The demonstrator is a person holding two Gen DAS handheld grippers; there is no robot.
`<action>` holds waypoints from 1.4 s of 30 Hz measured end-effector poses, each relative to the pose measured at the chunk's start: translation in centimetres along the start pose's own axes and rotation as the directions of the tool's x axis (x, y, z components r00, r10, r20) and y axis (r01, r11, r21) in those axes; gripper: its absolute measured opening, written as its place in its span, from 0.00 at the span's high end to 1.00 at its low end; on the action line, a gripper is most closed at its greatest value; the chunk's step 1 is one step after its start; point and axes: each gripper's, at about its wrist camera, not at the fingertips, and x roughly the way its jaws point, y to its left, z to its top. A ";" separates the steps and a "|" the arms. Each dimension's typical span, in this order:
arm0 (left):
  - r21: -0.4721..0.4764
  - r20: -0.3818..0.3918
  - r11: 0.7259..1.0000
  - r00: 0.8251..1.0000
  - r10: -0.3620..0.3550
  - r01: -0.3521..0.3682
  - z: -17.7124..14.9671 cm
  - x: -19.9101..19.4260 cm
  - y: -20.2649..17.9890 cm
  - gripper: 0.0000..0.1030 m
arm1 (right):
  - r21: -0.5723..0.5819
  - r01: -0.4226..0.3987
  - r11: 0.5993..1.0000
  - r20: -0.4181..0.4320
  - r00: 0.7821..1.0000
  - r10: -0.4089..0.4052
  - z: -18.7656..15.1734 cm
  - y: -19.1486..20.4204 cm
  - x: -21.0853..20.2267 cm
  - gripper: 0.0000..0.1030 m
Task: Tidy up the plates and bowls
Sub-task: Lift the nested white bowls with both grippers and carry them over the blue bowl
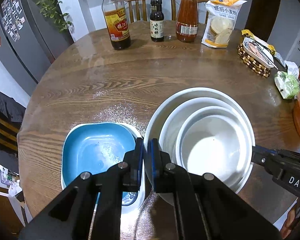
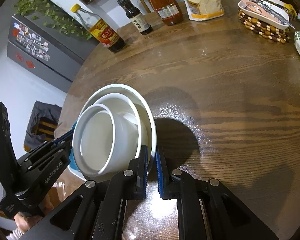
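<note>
Your left tongs (image 1: 145,150) and right tongs (image 2: 151,160) each pinched the rim of the nested stack of white round ceramic bowls (image 1: 200,140), lower centre, above the brown wooden counter (image 1: 130,76); the blue square dish (image 1: 98,150) on another dish, lower left, apparently remained unstacked.

This is a home dining area beside a kitchen. A round wooden table (image 1: 150,76) fills the middle, with two wooden chairs (image 1: 142,4) pushed in on its far side. On the table stand a vinegar bottle (image 1: 116,18), a small dark sauce bottle (image 1: 156,20), a jar of red sauce (image 1: 187,18) and a bag of flour (image 1: 221,24). A dish (image 2: 264,13) rests on a beaded trivet (image 2: 264,29) near the edge. White bowls (image 1: 210,140) are nested close by. A grey fridge (image 2: 42,46) covered in photos and magnets stands against the wall, with a trailing green plant (image 2: 50,16) on top.
</note>
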 end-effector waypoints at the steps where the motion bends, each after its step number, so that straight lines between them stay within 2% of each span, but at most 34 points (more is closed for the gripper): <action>1: -0.001 0.004 1.000 1.000 0.001 -0.001 0.0 -0.1 0.0 0.97 | -0.001 -0.001 1.000 0.002 1.000 0.001 0.0 0.1 -0.1 0.87; 14: -0.031 0.053 0.999 0.998 0.026 -0.025 0.0 -1.9 1.4 0.97 | -0.041 -0.022 0.999 0.011 1.000 0.023 0.4 2.2 -0.4 0.87; 42: -0.107 0.074 0.992 0.994 0.077 -0.069 -0.9 -2.9 7.7 0.97 | -0.125 -0.057 0.991 -0.022 0.998 0.055 0.2 7.9 2.1 0.87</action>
